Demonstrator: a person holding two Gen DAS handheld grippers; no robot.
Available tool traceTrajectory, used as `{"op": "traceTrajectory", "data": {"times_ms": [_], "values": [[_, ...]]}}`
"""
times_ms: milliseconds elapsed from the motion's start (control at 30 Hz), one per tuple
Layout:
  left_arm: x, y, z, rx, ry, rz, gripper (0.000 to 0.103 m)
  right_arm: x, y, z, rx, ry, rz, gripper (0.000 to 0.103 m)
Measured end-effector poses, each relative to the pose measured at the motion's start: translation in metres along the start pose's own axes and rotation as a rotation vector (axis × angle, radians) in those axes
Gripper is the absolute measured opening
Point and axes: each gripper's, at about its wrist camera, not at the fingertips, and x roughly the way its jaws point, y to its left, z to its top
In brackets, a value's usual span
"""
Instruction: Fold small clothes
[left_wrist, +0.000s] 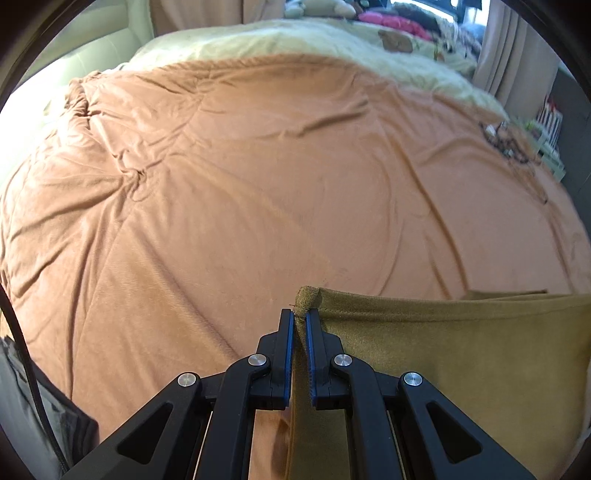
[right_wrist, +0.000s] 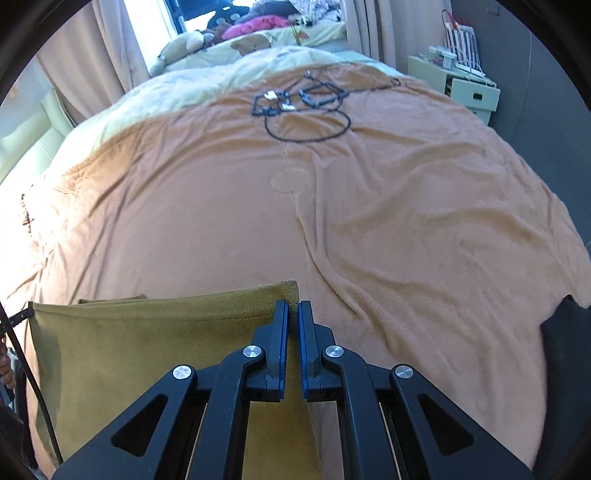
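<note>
A mustard-brown garment (left_wrist: 443, 350) hangs stretched between my two grippers above the bed. My left gripper (left_wrist: 300, 314) is shut on its left top corner, which pokes up past the fingertips. In the right wrist view the same garment (right_wrist: 147, 332) spreads to the left, and my right gripper (right_wrist: 293, 306) is shut on its right top corner. The top hem runs taut between the two corners. The lower part of the garment is hidden behind the gripper arms.
An orange-brown blanket (left_wrist: 240, 184) covers the bed under the garment. A tangle of black cables (right_wrist: 303, 107) lies on the far part of the bed. A cream blanket (left_wrist: 295, 40) and pillows lie beyond. A pale bedside cabinet (right_wrist: 465, 88) stands at the right.
</note>
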Motion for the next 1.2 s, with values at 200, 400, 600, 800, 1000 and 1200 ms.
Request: {"op": "traceTrajectory", "data": {"times_ms": [200, 400, 600, 800, 1000, 1200], "values": [[0.021, 0.002, -0.003, -0.009, 0.009, 0.026, 0.007, 0.018, -0.001, 0.013, 0.013, 0.002, -0.008, 0.002], [0.025, 0.002, 0.001, -0.021, 0.003, 0.041, 0.007, 0.024, 0.005, 0.014, 0.000, -0.017, -0.030, 0.002], [0.044, -0.001, 0.006, -0.023, 0.045, 0.101, 0.010, 0.041, 0.007, 0.015, 0.001, -0.010, -0.061, 0.004], [0.029, -0.006, 0.004, -0.040, 0.030, 0.059, 0.018, 0.028, 0.017, 0.013, -0.020, 0.004, -0.027, 0.027], [0.008, -0.052, -0.006, 0.059, 0.027, -0.062, 0.018, 0.017, 0.051, 0.003, -0.103, 0.031, 0.041, 0.037], [0.001, -0.094, -0.017, 0.121, 0.037, -0.136, 0.018, 0.017, 0.083, -0.006, -0.165, 0.073, 0.123, 0.037]]}}
